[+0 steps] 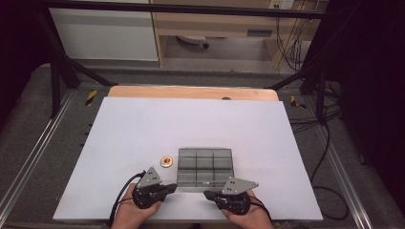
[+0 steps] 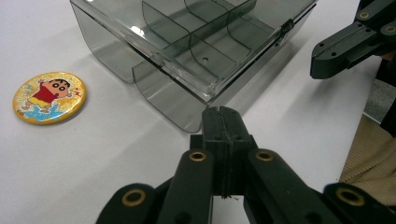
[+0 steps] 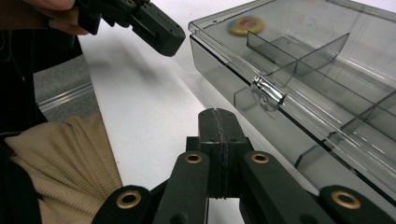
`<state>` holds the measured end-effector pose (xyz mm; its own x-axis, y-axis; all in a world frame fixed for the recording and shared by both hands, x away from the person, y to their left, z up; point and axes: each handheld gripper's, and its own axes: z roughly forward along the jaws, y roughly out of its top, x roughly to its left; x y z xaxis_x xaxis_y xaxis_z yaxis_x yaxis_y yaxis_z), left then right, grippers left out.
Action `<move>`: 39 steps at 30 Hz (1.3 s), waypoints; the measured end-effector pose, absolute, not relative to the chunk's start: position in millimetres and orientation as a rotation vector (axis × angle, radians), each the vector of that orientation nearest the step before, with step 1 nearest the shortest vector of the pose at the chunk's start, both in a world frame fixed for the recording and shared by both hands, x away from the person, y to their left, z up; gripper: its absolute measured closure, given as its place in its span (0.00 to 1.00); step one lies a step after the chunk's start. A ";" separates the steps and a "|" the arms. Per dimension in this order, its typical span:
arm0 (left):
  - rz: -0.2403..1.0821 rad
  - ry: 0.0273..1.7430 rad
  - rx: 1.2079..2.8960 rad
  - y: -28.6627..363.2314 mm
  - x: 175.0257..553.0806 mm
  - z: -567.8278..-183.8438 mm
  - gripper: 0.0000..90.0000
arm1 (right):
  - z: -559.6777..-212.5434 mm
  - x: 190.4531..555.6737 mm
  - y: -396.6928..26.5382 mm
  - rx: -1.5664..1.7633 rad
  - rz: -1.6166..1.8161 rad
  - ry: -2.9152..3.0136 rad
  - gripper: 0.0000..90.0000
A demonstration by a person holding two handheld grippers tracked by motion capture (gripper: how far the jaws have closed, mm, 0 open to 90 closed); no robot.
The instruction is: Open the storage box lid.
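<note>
Roughly, scene: a white table [image 1: 143,138] seen from above, with a person's two hands coming in from the near edge, each holding a black gripper.
Box: a smoky clear plastic organiser box [image 1: 206,168] sits on the table near the person, between and just beyond the two grippers; its lid is down and dividers split it into compartments.
Latch: a small silver clasp [image 3: 267,93] sits on the box's near wall, facing the right gripper.
Badge: a round yellow cartoon badge [image 1: 166,161] lies flat on the table just beside the box's left side, not touching it.
Left gripper [image 1: 172,188]: at the box's near left corner; its fingers are pressed fully together with nothing between them, tips just short of the corner in the left gripper view.
Right gripper [image 1: 208,194]: at the box's near wall, right of centre; its fingers are likewise fully together and hold nothing, tips near the clasp but apart from it.
Sleeve: a beige ribbed sleeve [image 3: 60,163] shows beside the right gripper.
</note>
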<state>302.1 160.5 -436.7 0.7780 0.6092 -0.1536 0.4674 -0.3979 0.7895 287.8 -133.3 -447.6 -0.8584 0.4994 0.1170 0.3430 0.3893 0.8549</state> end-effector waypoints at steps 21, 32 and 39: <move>0.237 0.797 2.048 160.0 303.5 -435.5 1.00 | -451.8 292.8 -137.7 0.817 1.387 2.482 1.00; 0.238 0.794 2.054 160.0 304.3 -435.6 1.00 | -453.5 297.5 -138.9 0.855 1.361 2.481 1.00; 0.240 0.790 2.057 160.1 304.5 -435.7 1.00 | -455.5 302.3 -136.7 0.866 1.357 2.482 1.00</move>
